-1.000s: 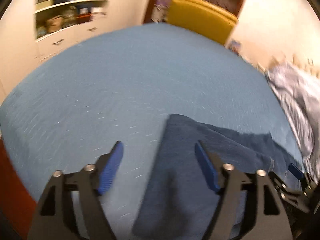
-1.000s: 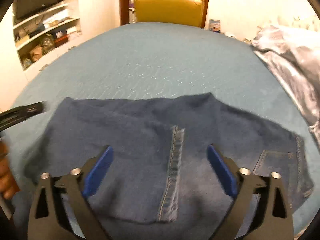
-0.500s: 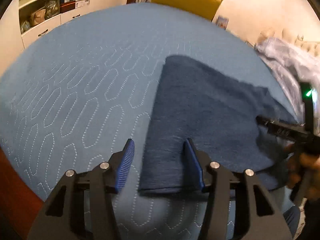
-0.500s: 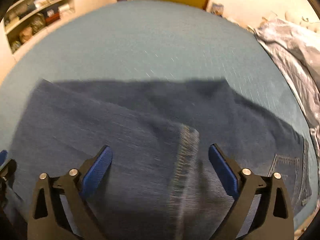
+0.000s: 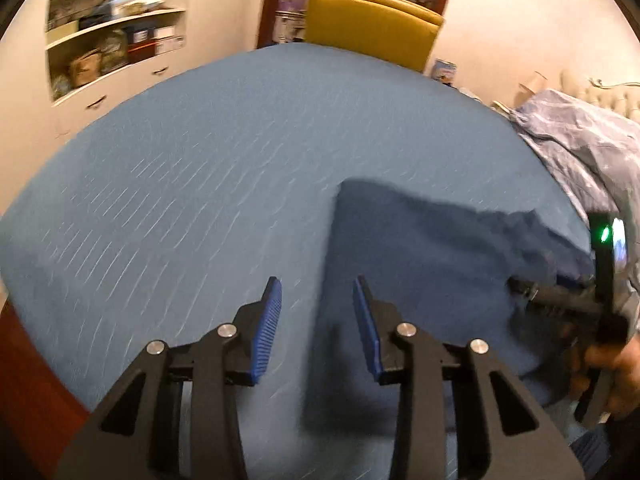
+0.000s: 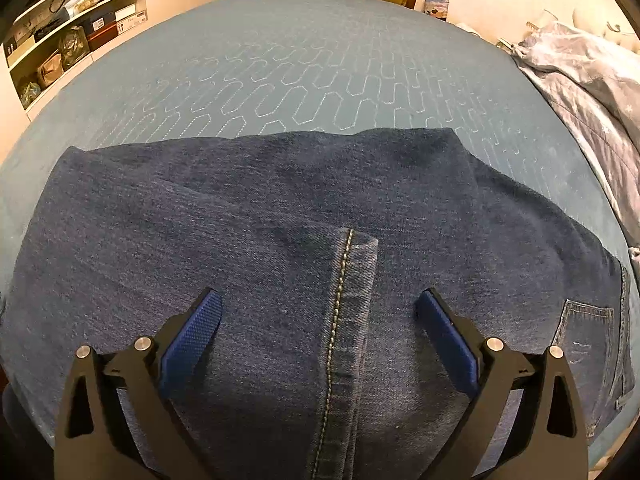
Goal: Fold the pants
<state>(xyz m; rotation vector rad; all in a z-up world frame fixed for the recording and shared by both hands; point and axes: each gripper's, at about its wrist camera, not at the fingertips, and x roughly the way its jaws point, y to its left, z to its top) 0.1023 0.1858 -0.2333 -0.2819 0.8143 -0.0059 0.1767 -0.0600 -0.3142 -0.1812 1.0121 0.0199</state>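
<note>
Dark blue jeans (image 6: 280, 216) lie folded on the blue quilted bed (image 6: 304, 60), with a stitched hem (image 6: 348, 280) on top and a back pocket (image 6: 588, 328) at the right. My right gripper (image 6: 318, 308) is open and empty, just above the hem. In the left wrist view the jeans (image 5: 420, 260) lie to the right. My left gripper (image 5: 318, 292) is open and empty, above the folded left edge. The right gripper (image 5: 560, 296) shows there at the right, held in a hand.
A crumpled grey-blue duvet (image 6: 588, 80) lies along the bed's right side. A yellow chair (image 5: 372, 24) stands beyond the far edge. White shelves (image 5: 108, 40) with boxes are at the far left. The bed's red-brown frame (image 5: 28, 368) shows at the near left.
The left gripper has lifted and pulled back from the jeans' left edge, its jaws a little wider. The right gripper has steadied above the hem, still open.
</note>
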